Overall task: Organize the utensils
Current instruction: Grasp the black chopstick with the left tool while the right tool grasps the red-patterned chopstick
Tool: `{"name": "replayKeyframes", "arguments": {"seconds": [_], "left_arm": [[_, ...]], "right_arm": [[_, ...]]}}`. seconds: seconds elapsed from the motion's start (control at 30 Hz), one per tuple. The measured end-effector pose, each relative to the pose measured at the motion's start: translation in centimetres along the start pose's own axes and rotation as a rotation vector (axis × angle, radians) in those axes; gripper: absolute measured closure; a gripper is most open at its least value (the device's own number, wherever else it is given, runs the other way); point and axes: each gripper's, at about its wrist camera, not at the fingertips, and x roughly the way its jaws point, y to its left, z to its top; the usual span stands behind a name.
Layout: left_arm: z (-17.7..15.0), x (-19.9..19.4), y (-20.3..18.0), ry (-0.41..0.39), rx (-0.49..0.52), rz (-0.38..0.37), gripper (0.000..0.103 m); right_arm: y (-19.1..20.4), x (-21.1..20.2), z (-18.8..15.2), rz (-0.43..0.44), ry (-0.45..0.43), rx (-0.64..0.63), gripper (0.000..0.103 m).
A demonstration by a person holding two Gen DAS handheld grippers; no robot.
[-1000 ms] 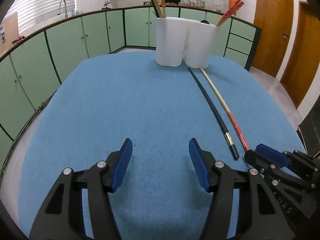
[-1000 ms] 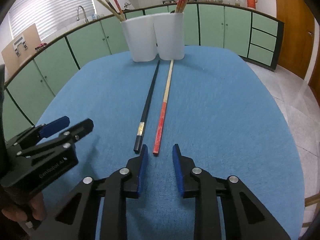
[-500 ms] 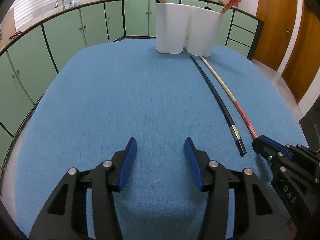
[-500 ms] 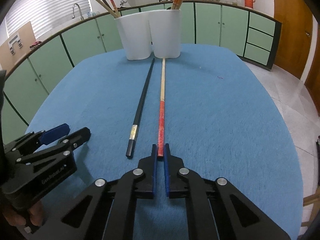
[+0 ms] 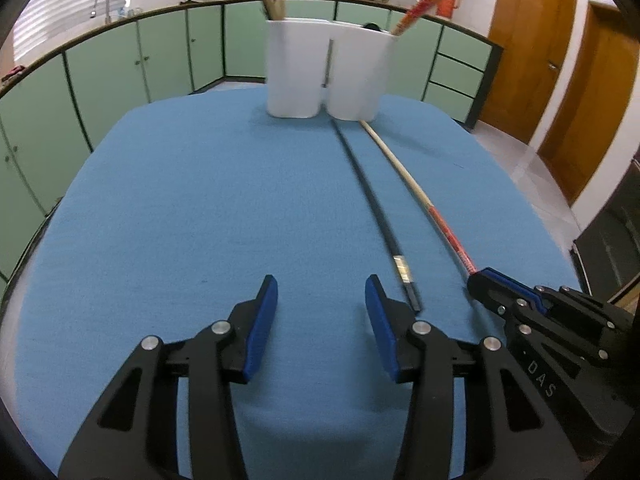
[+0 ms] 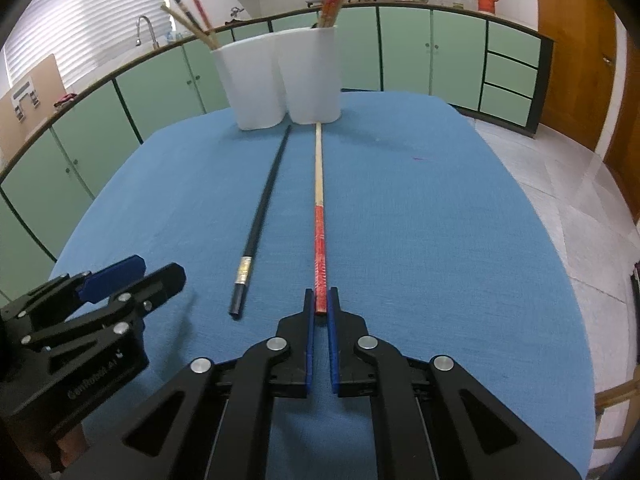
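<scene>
A red-and-cream chopstick (image 6: 318,208) and a black chopstick (image 6: 261,222) lie side by side on the blue table cloth (image 6: 440,220), pointing at a white two-cup holder (image 6: 280,80) at the far end that holds more chopsticks. My right gripper (image 6: 319,302) is shut on the near red end of the red-and-cream chopstick. My left gripper (image 5: 322,298) is open and empty, just left of the black chopstick's (image 5: 370,204) near end. The holder (image 5: 324,72) and the red-and-cream chopstick (image 5: 416,192) also show in the left wrist view.
Green kitchen cabinets (image 5: 120,64) ring the table. A brown door (image 5: 560,60) stands at the right. The cloth's edges curve off on both sides.
My right gripper moved forward and closed on the red end of the red-and-cream chopstick. My left gripper narrowed a little and shifted right toward the black chopstick.
</scene>
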Motion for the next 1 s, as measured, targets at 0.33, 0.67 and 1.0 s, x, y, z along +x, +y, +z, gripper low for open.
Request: {"name": "replayKeyframes", "arguments": {"seconds": [0.33, 0.67, 1.0], "left_arm": [[0.1, 0.6, -2.1, 0.013, 0.014, -0.04, 0.058], [-0.4, 2.1, -3.4, 0.04, 0.053, -0.028, 0.068], [-0.1, 1.6, -2.9, 0.042, 0.056, -0.034, 0.097]], "right_arm": [[-2.1, -0.8, 0.0, -0.014, -0.017, 0.044, 0.097], [-3.1, -1.2, 0.0, 0.003, -0.034, 0.067, 0.097], [-3.2, -2.3, 0.5, 0.008, -0.062, 0.063, 0.097]]}}
